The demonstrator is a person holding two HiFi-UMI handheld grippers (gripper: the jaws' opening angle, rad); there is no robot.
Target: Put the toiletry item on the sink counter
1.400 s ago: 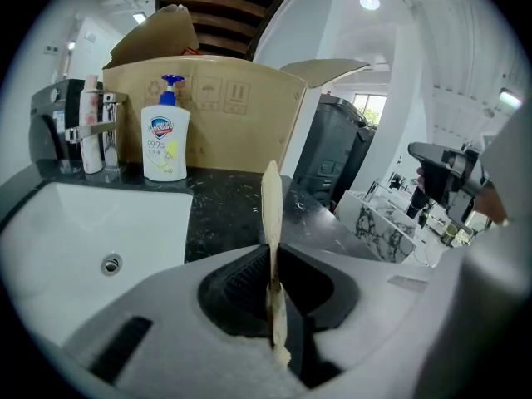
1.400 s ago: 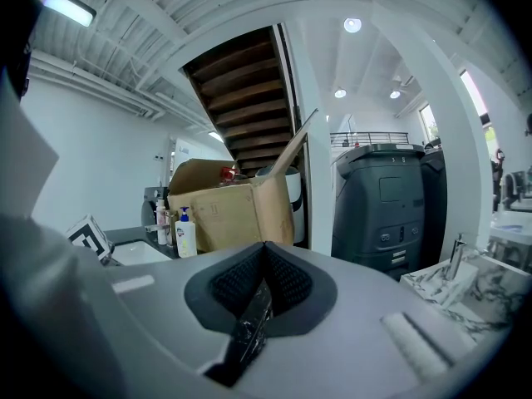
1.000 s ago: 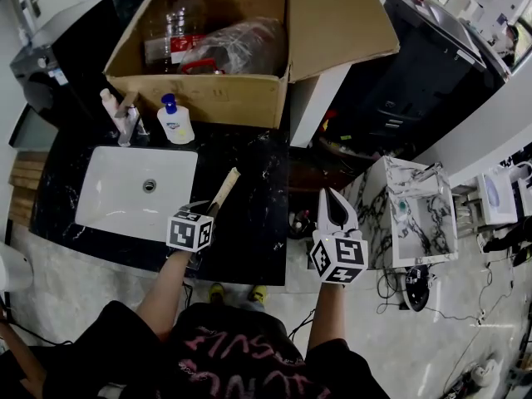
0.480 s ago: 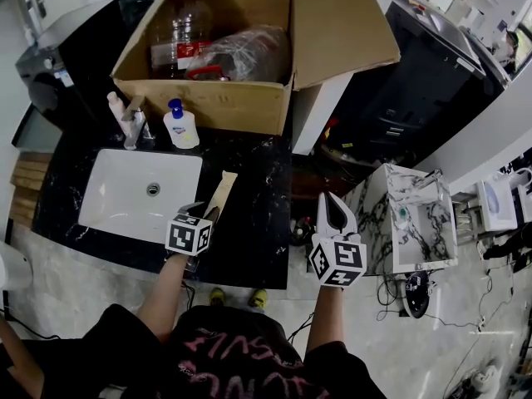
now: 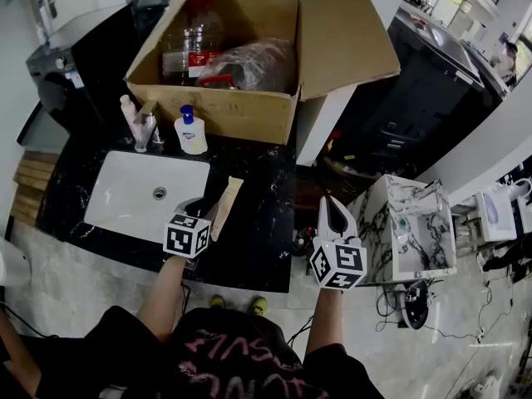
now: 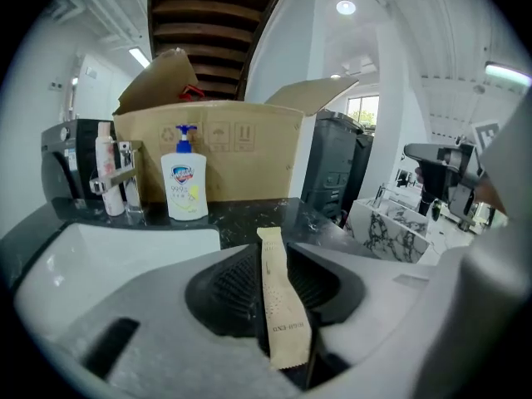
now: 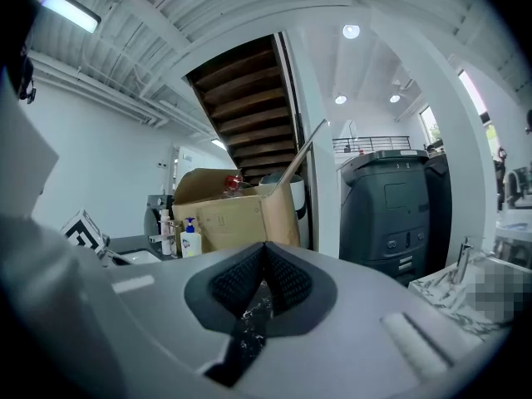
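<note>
Packet [image 5: 224, 209] prob. on counter [image 5: 259, 216], R of sink [image 5: 120, 196]

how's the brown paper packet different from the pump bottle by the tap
The paper packet lies flat on the black counter; the pump bottle stands upright. The packet is plain brown, long and thin; the bottle is white with a blue pump. The packet sits right of the sink; the bottle behind it. Both rest on that counter.
</note>
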